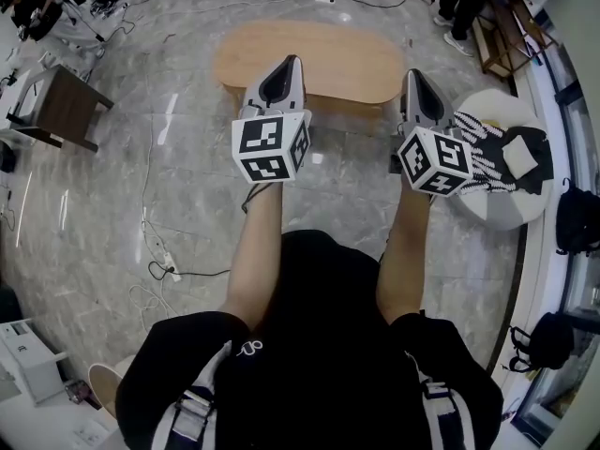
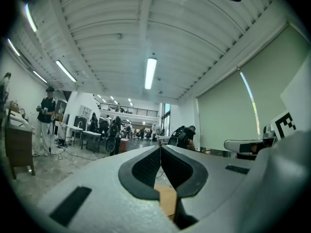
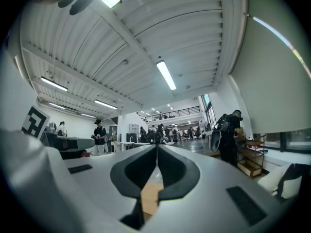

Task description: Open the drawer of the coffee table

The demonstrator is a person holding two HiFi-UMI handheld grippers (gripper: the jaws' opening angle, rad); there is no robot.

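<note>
The coffee table point(image 1: 309, 59) is a low oval with a light wooden top, standing on the marble floor ahead of me in the head view; its drawer is not visible from here. My left gripper point(image 1: 292, 62) is held level above the table's near edge, shut, nothing between its jaws. My right gripper point(image 1: 415, 76) hovers level at the table's right end, shut and empty too. In the left gripper view the left gripper point(image 2: 160, 147) has its tips together, with a strip of wooden top point(image 2: 166, 200) under them. The right gripper point(image 3: 156, 146) shows the same over its wood strip point(image 3: 149, 198).
A round white pouf point(image 1: 502, 162) with a black-and-white cloth sits right of the table. A dark wooden side table point(image 1: 66, 106) stands at left. Cables and a power strip point(image 1: 167, 270) lie on the floor. Backpacks point(image 1: 574, 218) lean at the right wall. People point(image 2: 46, 120) stand far off.
</note>
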